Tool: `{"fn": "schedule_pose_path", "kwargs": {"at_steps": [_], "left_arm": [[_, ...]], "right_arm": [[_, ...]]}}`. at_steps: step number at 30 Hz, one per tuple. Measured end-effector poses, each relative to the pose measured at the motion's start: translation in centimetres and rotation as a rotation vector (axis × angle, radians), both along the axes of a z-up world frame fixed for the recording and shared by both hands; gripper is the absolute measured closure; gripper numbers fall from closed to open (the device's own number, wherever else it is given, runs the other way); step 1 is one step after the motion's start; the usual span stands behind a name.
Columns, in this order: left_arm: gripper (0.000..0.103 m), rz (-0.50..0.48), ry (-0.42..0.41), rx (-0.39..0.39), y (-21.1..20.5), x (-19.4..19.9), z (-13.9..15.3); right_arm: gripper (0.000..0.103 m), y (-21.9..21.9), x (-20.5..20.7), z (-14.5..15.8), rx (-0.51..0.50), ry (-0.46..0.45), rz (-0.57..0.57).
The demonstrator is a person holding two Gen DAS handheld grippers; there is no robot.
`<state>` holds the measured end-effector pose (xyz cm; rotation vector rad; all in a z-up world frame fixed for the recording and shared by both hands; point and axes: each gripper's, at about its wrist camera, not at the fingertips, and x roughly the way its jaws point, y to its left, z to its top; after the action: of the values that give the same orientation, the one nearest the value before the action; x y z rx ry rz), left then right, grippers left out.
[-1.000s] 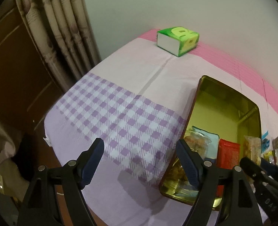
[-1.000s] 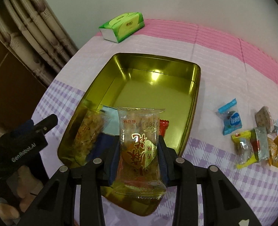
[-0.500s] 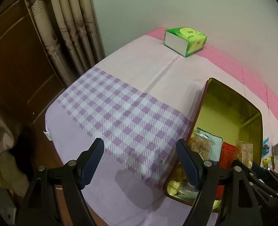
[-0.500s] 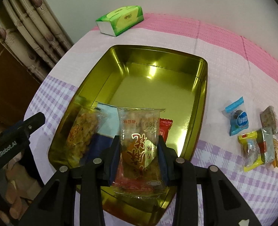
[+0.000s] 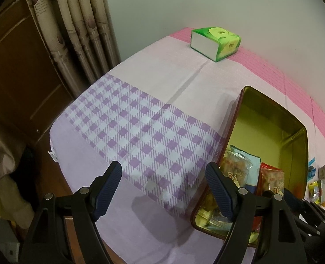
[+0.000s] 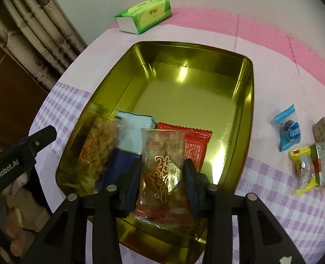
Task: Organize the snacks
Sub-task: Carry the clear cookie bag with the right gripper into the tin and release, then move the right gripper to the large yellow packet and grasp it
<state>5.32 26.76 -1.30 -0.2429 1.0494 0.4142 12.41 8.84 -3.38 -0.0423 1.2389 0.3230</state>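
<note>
The left wrist view is taken from above the near left corner of the table [image 5: 140,114], facing forward and down over the checked cloth; the gold tin [image 5: 298,136] is caught only at its right margin; the right wrist view is set close above the tin's [image 6: 248,101] near end, looking down along its length toward the wall; both views share the tin, the green tissue box [image 5: 215,41] [image 6: 145,15] and the loose snacks [image 5: 320,187] [image 6: 312,160] beyond it.
</note>
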Motion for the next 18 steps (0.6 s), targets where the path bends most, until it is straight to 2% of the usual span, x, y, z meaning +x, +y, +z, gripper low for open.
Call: {"fn": "schedule_pose_path", "kwargs": {"at_steps": [11,14,18], "left_arm": [[0.024,0.000,-0.003,0.001,-0.1,0.0,0.0],[0.024,-0.005,-0.006,0.003,-0.2,0.0,0.0],[0.024,-0.010,-0.006,0.008,-0.2,-0.1,0.0]], "right_arm": [[0.062,-2.4,-1.6,3.5,0.052,-0.048,0.008],[0.061,-4.0,-2.0,4.9,0.055,-0.082,-0.003],[0.060,-8.2,-2.0,6.2,0.031,-0.118,-0.081]]}}
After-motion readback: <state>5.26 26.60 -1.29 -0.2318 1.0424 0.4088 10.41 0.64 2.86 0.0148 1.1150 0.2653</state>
